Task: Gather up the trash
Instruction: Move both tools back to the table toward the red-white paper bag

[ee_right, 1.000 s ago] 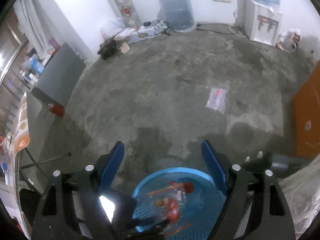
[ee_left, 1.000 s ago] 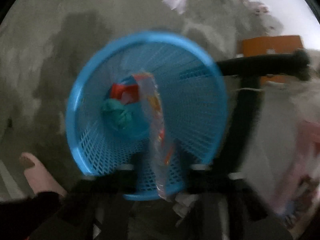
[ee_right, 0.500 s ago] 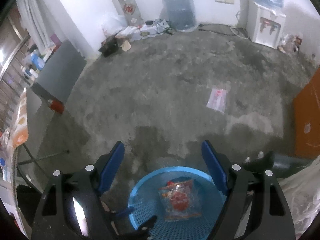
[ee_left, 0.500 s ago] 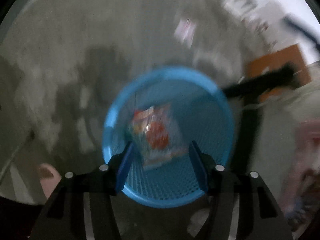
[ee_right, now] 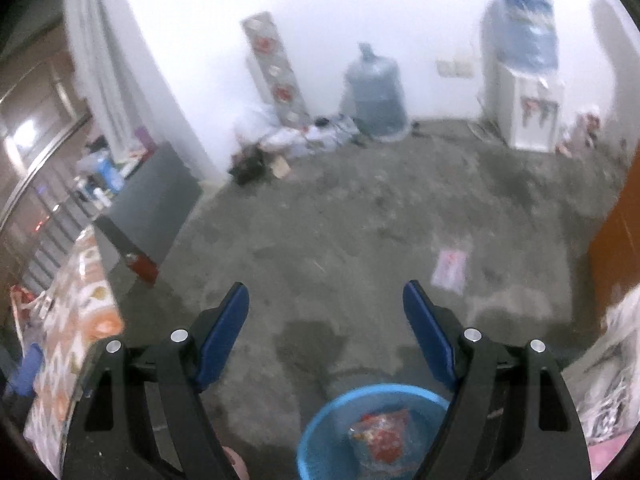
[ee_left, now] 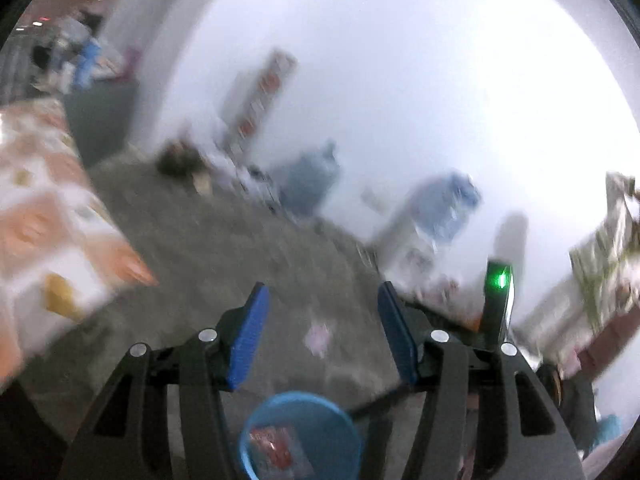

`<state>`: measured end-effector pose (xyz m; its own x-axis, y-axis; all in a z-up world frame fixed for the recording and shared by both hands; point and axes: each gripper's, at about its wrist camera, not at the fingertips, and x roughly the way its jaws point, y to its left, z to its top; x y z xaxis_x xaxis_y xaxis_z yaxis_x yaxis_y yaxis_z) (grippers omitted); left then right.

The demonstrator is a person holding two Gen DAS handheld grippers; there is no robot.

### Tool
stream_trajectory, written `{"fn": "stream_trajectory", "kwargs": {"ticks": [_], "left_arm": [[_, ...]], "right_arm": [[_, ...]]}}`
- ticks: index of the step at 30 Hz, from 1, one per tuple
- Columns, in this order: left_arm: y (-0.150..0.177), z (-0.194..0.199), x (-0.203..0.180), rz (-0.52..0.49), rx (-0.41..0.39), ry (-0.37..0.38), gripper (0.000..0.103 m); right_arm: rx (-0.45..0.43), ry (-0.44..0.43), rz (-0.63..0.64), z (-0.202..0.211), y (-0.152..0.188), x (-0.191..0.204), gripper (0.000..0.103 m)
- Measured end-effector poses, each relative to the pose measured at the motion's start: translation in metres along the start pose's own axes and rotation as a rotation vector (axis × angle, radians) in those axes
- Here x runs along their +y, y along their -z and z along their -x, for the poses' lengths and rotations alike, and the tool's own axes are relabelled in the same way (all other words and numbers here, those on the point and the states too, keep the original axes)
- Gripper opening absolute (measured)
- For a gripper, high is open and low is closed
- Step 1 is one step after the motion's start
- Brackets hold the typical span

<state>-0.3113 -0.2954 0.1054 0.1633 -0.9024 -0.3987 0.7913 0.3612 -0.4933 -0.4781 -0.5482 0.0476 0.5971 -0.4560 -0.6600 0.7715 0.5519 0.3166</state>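
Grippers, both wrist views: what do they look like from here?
The left gripper and the right gripper look alike: black angular frames, round silver screw heads on the linkages, flat blue pads on both fingers. No cables or sleeves show.

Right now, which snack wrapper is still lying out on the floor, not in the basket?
The pale pinkish wrapper on the bare concrete, right of centre; the red one already sits inside the blue basket.

The red-printed clear plastic snack wrapper [ee_right: 380,434] has dropped from the left gripper [ee_left: 322,334] into the round blue mesh plastic basket [ee_right: 320,424]; that gripper has lifted away, jaws empty.
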Motion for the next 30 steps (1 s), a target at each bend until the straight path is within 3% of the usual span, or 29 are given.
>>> {"fn": "stream_trajectory", "kwargs": {"ticks": [5,8,11,15,17,20,23,28,30], "left_arm": [[-0.031,0.073,0.042,0.030,-0.182,-0.144,0.059],[-0.047,0.119,0.080,0.035,-0.289,-0.352,0.066],[-0.059,0.157,0.140,0.068,-0.313,-0.620,0.066],[-0.088,0.182,0.208,0.111,-0.263,-0.815,0.066],[-0.108,0.179,0.243,0.140,-0.184,-0.878,0.068],[-0.131,0.170,0.283,0.199,-0.173,-0.894,0.068],[-0.152,0.149,0.329,0.261,-0.139,-0.967,0.067],[-0.180,0.136,0.379,0.313,-0.075,-1.011,0.067],[-0.194,0.130,0.393,0.323,-0.020,-0.956,0.068]], "right_arm": [[-0.019,-0.086,0.063,0.003,-0.011,0.049,0.077],[0.002,-0.162,0.100,-0.006,-0.015,0.087,0.077],[0.033,-0.254,0.160,-0.017,-0.016,0.136,0.077],[0.046,-0.338,0.258,-0.023,-0.007,0.195,0.077],[0.071,-0.386,0.286,-0.026,0.004,0.221,0.077],[0.164,-0.492,0.263,-0.039,0.022,0.250,0.077],[0.208,-0.537,0.245,-0.043,0.033,0.265,0.077],[0.237,-0.537,0.284,-0.045,0.038,0.282,0.077],[0.252,-0.518,0.292,-0.051,0.036,0.279,0.077]]}}
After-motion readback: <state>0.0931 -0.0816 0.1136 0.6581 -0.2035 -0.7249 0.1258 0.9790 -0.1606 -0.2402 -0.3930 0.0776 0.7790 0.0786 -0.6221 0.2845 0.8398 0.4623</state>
